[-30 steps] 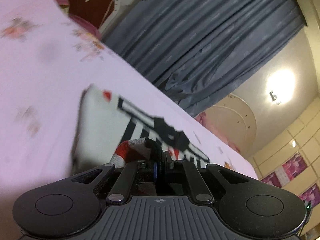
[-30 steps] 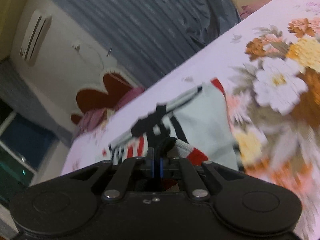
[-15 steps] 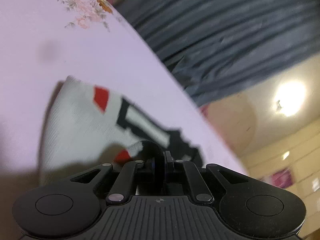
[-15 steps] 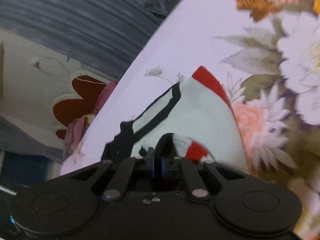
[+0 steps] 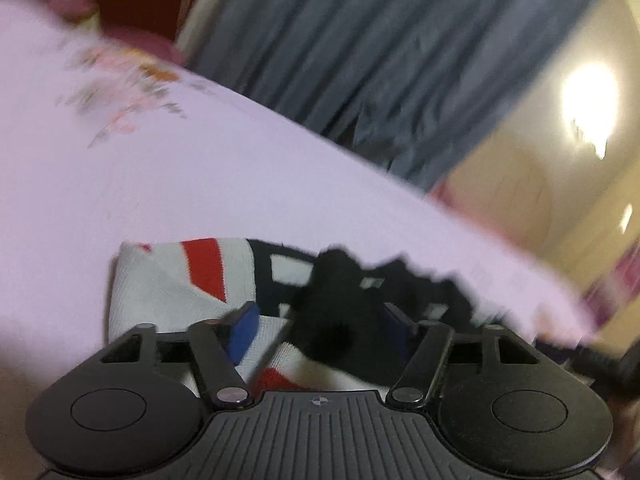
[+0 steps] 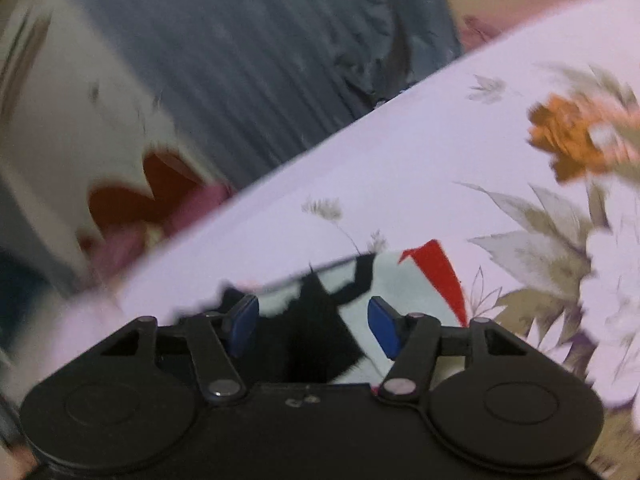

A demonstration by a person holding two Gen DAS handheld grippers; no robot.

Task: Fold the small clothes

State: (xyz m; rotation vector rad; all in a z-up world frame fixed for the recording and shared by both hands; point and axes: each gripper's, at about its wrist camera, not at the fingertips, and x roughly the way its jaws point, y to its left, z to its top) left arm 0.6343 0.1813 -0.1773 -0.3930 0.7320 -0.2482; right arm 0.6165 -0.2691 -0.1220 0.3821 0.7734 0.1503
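Observation:
A small white knit garment (image 5: pixel 168 292) with red and black blocks lies folded on the pale lilac floral bedsheet (image 5: pixel 200 184). My left gripper (image 5: pixel 320 330) is open, its blue pads (image 5: pixel 242 332) spread wide over the garment's near edge, holding nothing. In the right wrist view the same garment (image 6: pixel 412 292) lies just ahead. My right gripper (image 6: pixel 314 326) is open too, blue pads (image 6: pixel 382 324) apart above the cloth. Both views are motion-blurred.
A grey-blue curtain (image 5: pixel 360 60) hangs behind the bed. A dark red and white headboard (image 6: pixel 136 196) with pink pillows stands at the bed's end. Large orange and white flower prints (image 6: pixel 572 140) cover the sheet on the right. A ceiling lamp (image 5: pixel 588 96) glows.
Both grippers were shut on the garment's ribbed edge; now both have opened and let it go. The garment lies flat on the sheet, and both cameras have tilted.

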